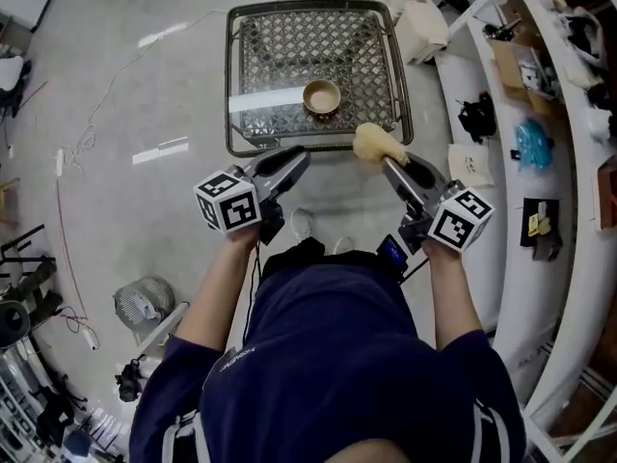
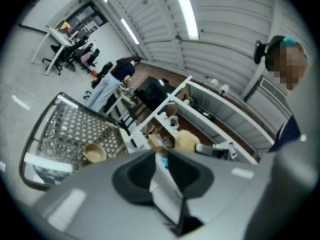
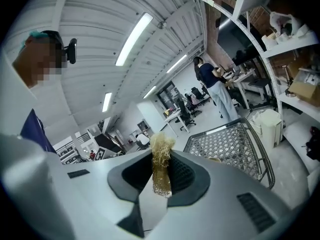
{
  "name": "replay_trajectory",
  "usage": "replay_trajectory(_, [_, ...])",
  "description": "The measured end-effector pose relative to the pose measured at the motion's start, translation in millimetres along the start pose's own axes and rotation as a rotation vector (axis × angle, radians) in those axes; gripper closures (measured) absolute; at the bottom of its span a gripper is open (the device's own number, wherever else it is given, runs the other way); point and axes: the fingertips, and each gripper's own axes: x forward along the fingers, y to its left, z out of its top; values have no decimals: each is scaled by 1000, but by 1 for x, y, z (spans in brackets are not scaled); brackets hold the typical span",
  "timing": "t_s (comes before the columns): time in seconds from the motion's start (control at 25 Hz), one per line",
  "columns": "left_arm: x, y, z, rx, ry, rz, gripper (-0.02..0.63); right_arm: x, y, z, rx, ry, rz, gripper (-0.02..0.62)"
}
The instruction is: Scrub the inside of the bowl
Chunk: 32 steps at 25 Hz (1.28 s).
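A tan bowl (image 1: 322, 96) stands upright on a metal mesh table (image 1: 260, 56), near its front right part. Short of the table's front edge, my right gripper (image 1: 390, 159) is shut on a yellow fibrous scrubber (image 1: 376, 144), which sticks out past the jaws. In the right gripper view the scrubber (image 3: 161, 164) is pinched between the pads, with the mesh table (image 3: 225, 144) beyond. At the front edge's middle, my left gripper (image 1: 297, 155) has its jaws close together and nothing between them. The left gripper view has the bowl (image 2: 94, 152) to the left of the jaws.
White curved shelving (image 1: 564, 162) with small items runs along the right side. A white bag (image 1: 419, 22) lies by the table's far right corner. A small fan (image 1: 145, 302) and cables lie on the floor at the left. People stand at distant desks.
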Motion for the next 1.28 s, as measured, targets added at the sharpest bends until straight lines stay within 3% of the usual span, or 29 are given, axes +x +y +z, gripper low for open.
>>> replay_trajectory(0.4, [8, 28, 11, -7, 31, 24, 531, 24, -25, 11, 34, -15, -25, 525])
replay_trajectory(0.64, [23, 46, 11, -38, 26, 76, 532, 39, -61, 21, 65, 13, -8, 525])
replay_trajectory(0.96, [50, 101, 8, -73, 62, 241, 531, 71, -115, 35, 36, 112, 43, 525])
replay_trajectory(1.28, [73, 171, -21, -87, 184, 416, 531, 92, -155, 28, 52, 187, 87, 525])
